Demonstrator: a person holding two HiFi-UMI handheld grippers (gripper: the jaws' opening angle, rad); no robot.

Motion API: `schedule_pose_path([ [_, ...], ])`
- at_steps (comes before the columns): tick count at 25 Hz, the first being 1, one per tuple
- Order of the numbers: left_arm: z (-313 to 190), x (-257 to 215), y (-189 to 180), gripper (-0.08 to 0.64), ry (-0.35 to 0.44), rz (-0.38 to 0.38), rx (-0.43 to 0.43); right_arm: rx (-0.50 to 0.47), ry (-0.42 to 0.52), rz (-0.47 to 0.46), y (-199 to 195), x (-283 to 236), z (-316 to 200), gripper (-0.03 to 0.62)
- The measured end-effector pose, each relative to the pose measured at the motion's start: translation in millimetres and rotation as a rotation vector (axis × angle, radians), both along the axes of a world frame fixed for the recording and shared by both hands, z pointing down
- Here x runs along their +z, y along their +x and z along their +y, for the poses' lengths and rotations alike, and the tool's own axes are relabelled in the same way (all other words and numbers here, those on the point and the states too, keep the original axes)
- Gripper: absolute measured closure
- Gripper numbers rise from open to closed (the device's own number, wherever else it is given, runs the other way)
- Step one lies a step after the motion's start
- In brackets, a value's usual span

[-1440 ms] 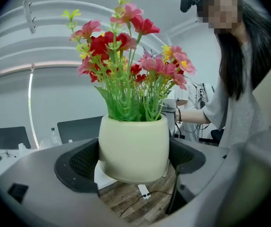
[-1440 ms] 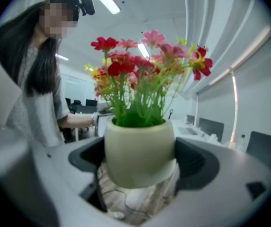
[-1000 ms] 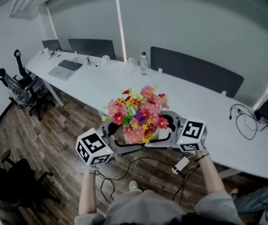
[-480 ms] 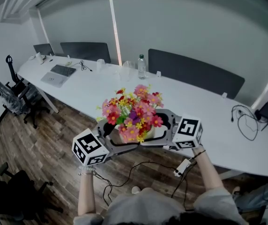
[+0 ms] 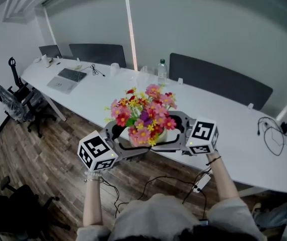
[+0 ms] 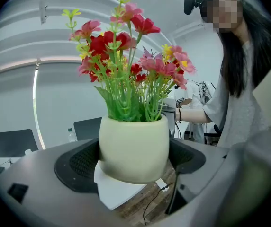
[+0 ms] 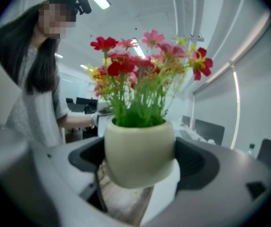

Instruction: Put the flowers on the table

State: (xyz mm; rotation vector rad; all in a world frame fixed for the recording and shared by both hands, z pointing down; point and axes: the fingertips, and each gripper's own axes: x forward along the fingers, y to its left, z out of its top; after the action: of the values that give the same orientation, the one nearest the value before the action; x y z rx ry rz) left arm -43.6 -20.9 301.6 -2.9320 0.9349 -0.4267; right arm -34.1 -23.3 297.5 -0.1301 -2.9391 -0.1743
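Note:
A cream pot (image 5: 157, 136) of red, pink and yellow flowers (image 5: 142, 113) hangs in the air over the near edge of the long white table (image 5: 96, 93). My left gripper (image 5: 127, 137) and right gripper (image 5: 172, 132) clamp it from opposite sides. In the left gripper view the pot (image 6: 133, 148) sits squeezed between the left gripper (image 6: 133, 161) pads, flowers (image 6: 128, 56) upright above it. The right gripper view shows the same pot (image 7: 140, 150) pinched in the right gripper (image 7: 140, 159). Below the pot I see table edge and wooden floor.
On the table are a laptop (image 5: 67, 78) at the far left, a water bottle (image 5: 162, 70) and cables (image 5: 270, 134) at the right. Dark chairs (image 5: 219, 80) line the far side. Office chairs (image 5: 14, 98) stand left; a power strip (image 5: 201, 183) lies on the floor.
Both grippers have carried the pot a little forward and up, closer over the table's near edge. Their hold on it has not changed.

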Motion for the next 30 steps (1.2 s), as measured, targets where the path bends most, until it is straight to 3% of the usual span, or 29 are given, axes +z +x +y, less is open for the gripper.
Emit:
schedule_pose_path([
  [13,-39,23,-26,0.11,-0.056,0.037,-0.014,-0.01,-0.046,0.054,-27,22,-39,0.143],
  [30,-151,36,-26,0.11,-0.059,0.0,0.024,0.032,-0.04,0.05,-27,37,-152,0.143],
])
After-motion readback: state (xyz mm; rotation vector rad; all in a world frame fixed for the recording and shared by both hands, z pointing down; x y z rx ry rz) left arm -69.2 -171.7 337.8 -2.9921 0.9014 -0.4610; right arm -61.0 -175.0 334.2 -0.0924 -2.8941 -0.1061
